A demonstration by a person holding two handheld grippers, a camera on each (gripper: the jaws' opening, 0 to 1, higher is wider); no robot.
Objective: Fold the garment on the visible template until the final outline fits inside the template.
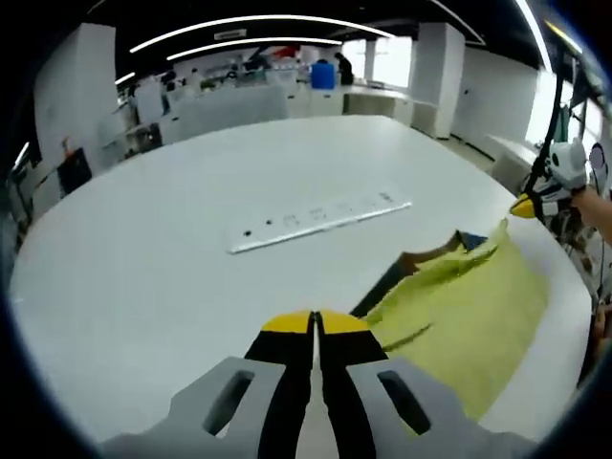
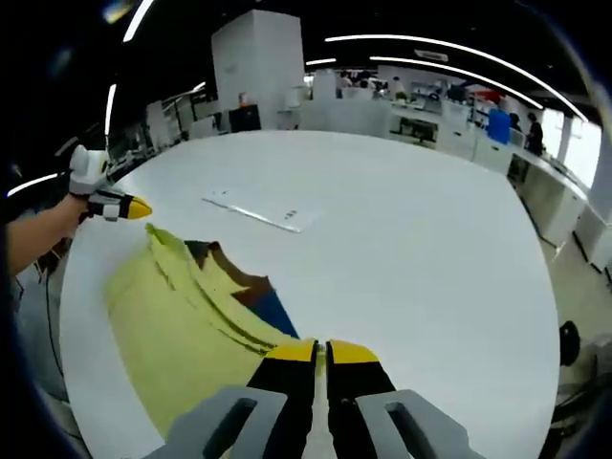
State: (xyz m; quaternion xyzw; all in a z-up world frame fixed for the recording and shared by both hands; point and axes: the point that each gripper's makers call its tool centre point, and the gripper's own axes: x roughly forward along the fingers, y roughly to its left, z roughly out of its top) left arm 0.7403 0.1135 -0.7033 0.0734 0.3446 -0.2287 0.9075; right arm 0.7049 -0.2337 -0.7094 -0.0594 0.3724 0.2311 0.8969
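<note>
White and round-edged, the bench [image 1: 143,258] stands in a large open office with long ceiling lights, desks and white pillars behind it. A flat white strip [image 1: 318,219] with small marks lies on the bench top, well apart from the near edge.

A yellow garment [image 1: 469,325] is lifted off the bench and stretched between the two grippers, with a fold hanging along its upper edge. Under it, on the bench, darker parts show in brown [image 2: 251,285] and blue [image 2: 275,311]; whether they are a template or part of the garment cannot be told.

In the left gripper view, the left gripper [image 1: 315,323] rises from the bottom with its yellow-tipped jaws pressed together, pinching the near corner of the garment. At the right side of that view the right gripper [image 1: 529,206] holds the far corner aloft, a person's hand behind it.

In the right gripper view, the right gripper's jaws are closed on the garment's near edge. The left gripper comes in from the left of that view, its yellow tip at the cloth's far corner, held by a person's hand [image 2: 69,206].
</note>
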